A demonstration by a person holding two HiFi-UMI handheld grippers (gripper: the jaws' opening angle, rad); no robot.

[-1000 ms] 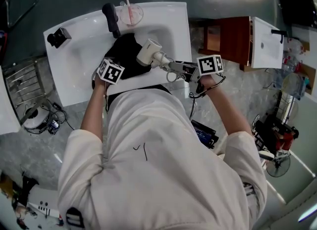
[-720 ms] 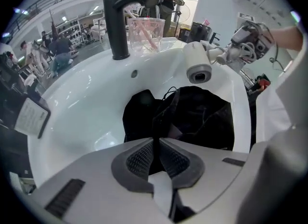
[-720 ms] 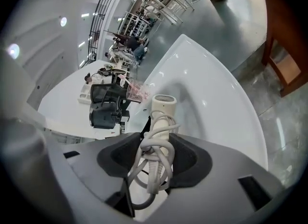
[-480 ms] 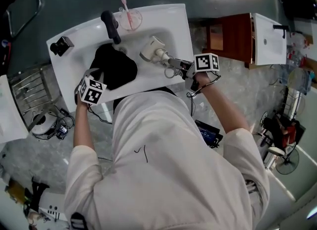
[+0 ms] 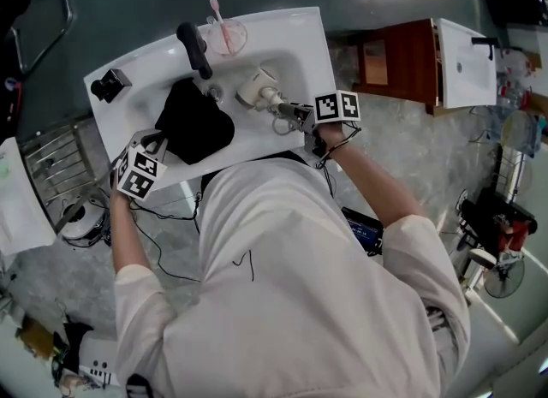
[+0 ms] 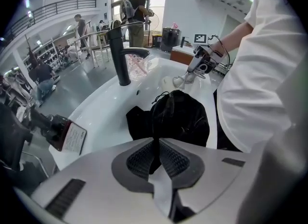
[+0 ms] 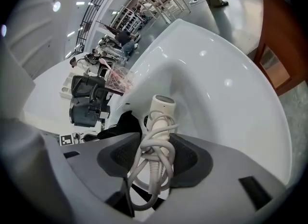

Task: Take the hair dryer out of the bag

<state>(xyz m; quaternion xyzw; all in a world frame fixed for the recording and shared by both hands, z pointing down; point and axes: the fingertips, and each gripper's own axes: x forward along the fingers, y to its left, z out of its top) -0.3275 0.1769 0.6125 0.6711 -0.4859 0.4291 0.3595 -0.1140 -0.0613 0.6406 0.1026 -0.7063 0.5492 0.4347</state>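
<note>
Pinching entry one, the hair dryer [image 7: 161, 117]: the right gripper [image 7: 155, 155] had its jaws pressed on the handle and the white cord [image 7: 144, 170] wound round it. The dryer's head stood out ahead of the jaw tips, over the bowl of the sink [image 5: 300, 24], fully outside the bag.

Bag [image 6: 178, 117]: black, slumped in the bowl just ahead of the left gripper [image 6: 154, 153]. That gripper's jaws were all but together on a thin strip of the bag's cloth. Bag and dryer lay apart, white sink showing between them.

Step, as judged: the removal itself looked done, with the two things being drawn clear of each other. The next move probably called for a place to set the dryer down and a steady hold so the cord loops did not slip.

Surroundings: a black tap [image 5: 194, 45] beyond both grippers; a clear cup [image 5: 224, 32] with a pink toothbrush [image 5: 217, 7] behind it.

Change from a second before: the dryer's head had then lain against the bag, with the left gripper close beside the right. Since then the left gripper had drawn off towards the sink's near left edge, taking the bag's edge with it and opening the gap.
</note>
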